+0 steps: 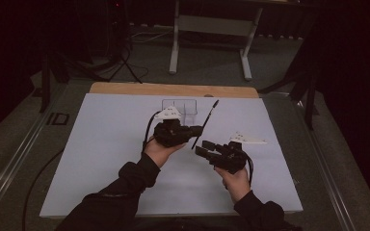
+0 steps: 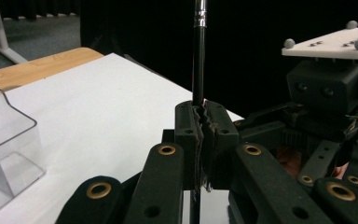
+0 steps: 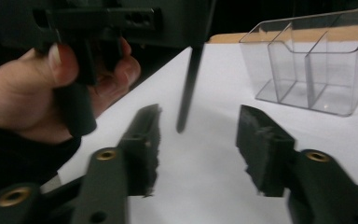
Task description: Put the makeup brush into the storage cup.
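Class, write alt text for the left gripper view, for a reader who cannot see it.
The left gripper clamps a thin black rod upright between its shut jaws over a white table. A clear bin stands at left, and the right gripper sits close by at right.

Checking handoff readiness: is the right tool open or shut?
Open. In the right gripper view the right tool's jaws stand wide apart, bare white table between them; the black brush handle hangs beyond, untouched.
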### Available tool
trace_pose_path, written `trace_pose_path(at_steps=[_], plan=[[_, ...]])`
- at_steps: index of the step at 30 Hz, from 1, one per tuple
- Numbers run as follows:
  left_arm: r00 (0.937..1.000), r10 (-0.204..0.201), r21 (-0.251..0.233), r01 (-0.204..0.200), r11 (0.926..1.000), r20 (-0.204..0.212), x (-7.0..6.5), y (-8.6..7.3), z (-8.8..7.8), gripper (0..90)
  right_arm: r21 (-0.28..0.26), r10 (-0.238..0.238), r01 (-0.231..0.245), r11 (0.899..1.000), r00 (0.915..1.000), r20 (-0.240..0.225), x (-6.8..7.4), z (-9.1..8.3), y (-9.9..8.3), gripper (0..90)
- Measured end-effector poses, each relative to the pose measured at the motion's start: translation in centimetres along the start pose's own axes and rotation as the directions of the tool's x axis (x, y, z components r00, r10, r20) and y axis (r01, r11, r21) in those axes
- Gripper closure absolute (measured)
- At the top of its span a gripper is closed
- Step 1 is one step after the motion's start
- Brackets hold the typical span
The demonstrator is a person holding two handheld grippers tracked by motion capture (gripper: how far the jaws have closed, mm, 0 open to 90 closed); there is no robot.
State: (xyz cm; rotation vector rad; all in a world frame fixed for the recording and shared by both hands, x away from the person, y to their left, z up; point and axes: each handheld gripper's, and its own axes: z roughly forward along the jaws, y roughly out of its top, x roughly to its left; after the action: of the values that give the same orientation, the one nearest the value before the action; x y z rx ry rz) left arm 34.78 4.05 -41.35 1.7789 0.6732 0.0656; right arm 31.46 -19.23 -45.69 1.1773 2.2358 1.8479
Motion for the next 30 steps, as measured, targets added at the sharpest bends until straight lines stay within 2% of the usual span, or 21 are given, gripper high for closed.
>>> trace_pose_path(at_steps=[3, 5, 8, 10, 13, 16, 19, 22, 25, 26, 28, 30], plan=[[0.9999, -0.008, -0.015, 0.008, 0.9999, 0.008, -0.2, -0.3, 0.3, 85.7, 0.012, 0.027, -0.027, 1.000, 0.9996, -0.005, -0.1, 0.2, 0.1, 58.1], [1.0000, -0.003, -0.016, 0.003, 0.9999, 0.005, -0.4, -0.4, 0.6, 85.7, 0.021, 0.015, -0.015, 1.000, 0.9999, 0.001, -0.1, 0.4, 0.2, 61.8], [1.0000, -0.004, -0.018, 0.004, 0.9998, 0.006, -0.6, -0.5, 1.0, 85.6, 0.025, 0.039, -0.038, 0.999, 0.9992, -0.012, -0.4, 0.4, 0.2, 68.1], [0.9999, -0.008, -0.014, 0.008, 0.9999, 0.009, -0.7, -0.5, 1.2, 85.6, 0.032, 0.035, -0.034, 0.999, 0.9994, -0.009, -0.4, 0.4, 0.2, 72.3], [0.9999, -0.011, -0.012, 0.011, 0.9999, 0.005, -0.8, -0.5, 1.4, 85.6, 0.051, 0.045, -0.045, 0.998, 0.9990, -0.005, -0.5, 0.4, 0.2, 82.8], [0.9997, -0.024, -0.008, 0.024, 0.9997, 0.009, -0.7, -0.5, 1.6, 85.5, 0.058, 0.060, -0.060, 0.997, 0.9982, 0.001, -0.7, 0.3, 0.1, 85.0], [0.9989, -0.042, -0.002, 0.042, 0.9991, 0.021, -0.5, -0.2, 1.7, 85.4, 0.056, 0.042, -0.043, 0.997, 0.9989, 0.020, -0.7, 0.1, 0.1, 85.6], [0.9996, -0.025, 0.003, 0.025, 0.9997, 0.014, -0.7, 0.1, 1.7, 84.4, 0.058, 0.028, -0.030, 0.998, 0.9991, 0.033, -0.7, -0.1, 0.3, 85.8], [1.0000, 0.005, -0.021, -0.005, 0.9998, 0.008, -0.8, 0.4, 1.4, 73.0, 0.058, 0.014, -0.016, 0.998, 0.9994, 0.032, -0.7, -0.2, 0.3, 85.8], [0.9997, 0.014, -0.028, -0.013, 0.9995, 0.018, -0.7, 0.5, 1.2, 69.6, 0.059, 0.003, -0.005, 0.998, 0.9994, 0.033, -0.7, -0.3, 0.4, 85.8], [0.9994, 0.035, -0.038, -0.035, 0.9987, -0.001, -0.9, 0.7, 0.8, 61.4, 0.064, -0.017, 0.015, 0.998, 0.9993, 0.034, -0.6, -0.4, 0.4, 85.8], [0.9992, 0.040, -0.043, -0.040, 0.9983, 0.001, -1.0, 1.0, 0.2, 54.9, 0.068, -0.032, 0.029, 0.997, 0.9989, 0.035, -0.5, -0.5, 0.5, 85.8]])
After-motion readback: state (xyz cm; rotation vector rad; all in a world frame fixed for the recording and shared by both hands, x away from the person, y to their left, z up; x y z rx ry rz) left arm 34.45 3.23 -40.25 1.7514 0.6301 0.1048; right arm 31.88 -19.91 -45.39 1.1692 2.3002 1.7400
